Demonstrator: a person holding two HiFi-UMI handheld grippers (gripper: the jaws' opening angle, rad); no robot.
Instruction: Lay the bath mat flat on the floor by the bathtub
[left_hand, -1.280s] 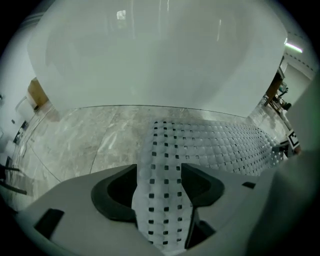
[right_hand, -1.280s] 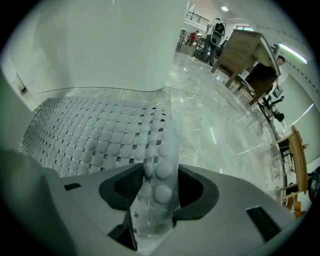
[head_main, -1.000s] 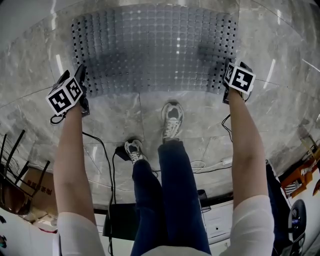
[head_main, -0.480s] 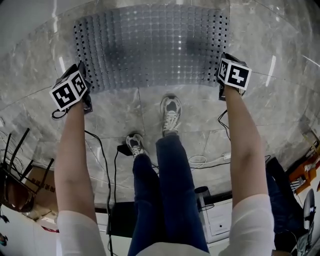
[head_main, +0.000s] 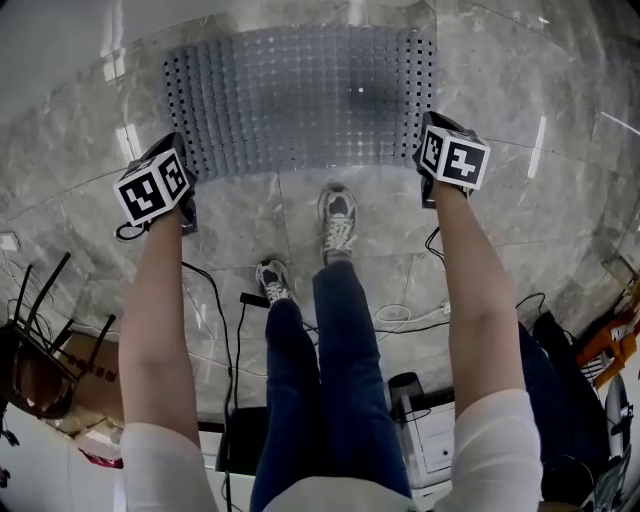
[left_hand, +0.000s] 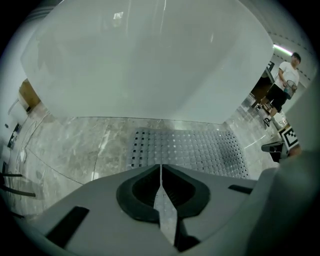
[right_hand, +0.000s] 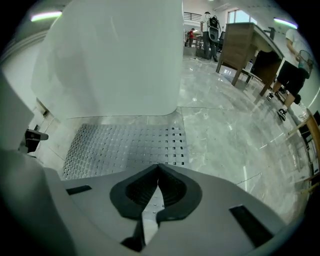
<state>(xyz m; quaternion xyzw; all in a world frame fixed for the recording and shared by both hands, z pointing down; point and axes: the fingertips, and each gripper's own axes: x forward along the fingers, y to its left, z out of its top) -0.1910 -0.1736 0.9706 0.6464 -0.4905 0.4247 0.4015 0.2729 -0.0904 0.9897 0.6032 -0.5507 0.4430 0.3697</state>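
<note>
While both tools are closed, the grey perforated rubber bath mat (head_main: 300, 100) lies flat on the grey marble floor (head_main: 520, 130), just beside the white bathtub (left_hand: 150, 60). The left tool (left_hand: 160, 169) sits at the near left corner and the right tool (right_hand: 158, 172) at the near right corner. Whether they pinch the mat, I cannot tell.
</note>
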